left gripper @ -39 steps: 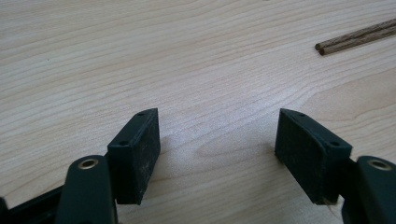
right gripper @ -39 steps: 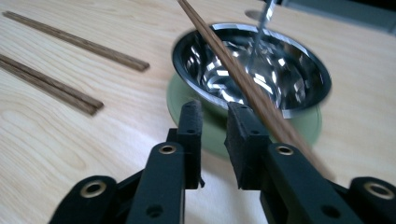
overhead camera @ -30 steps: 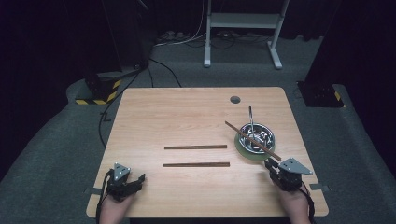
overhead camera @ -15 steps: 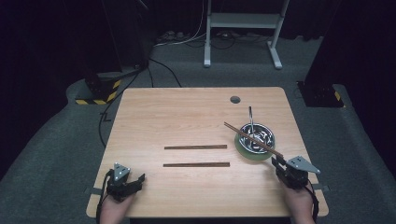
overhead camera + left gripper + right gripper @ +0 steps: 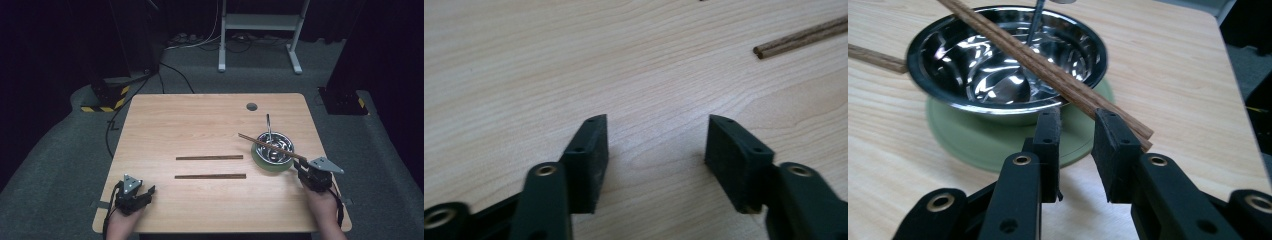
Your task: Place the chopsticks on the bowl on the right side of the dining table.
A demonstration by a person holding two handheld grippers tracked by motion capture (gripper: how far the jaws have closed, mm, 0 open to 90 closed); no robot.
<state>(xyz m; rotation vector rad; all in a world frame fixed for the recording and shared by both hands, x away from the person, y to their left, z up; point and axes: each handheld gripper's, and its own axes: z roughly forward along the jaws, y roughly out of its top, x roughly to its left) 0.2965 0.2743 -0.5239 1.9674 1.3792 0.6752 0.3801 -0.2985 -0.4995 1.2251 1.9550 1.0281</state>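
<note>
chopsticks [image 5: 1048, 70] on bowl [image 5: 973, 60], above r claw [image 5: 1075, 137]

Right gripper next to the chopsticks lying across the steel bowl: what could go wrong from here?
1. The pair of brown wooden chopsticks rests across the rim of the shiny steel bowl; a nudge from the right gripper, whose jaws stand apart beside their near end, may roll them off.
2. Pushing the bowl could slide it off the pale green saucer.
3. The metal spoon leaning in the bowl could tip out.
</note>
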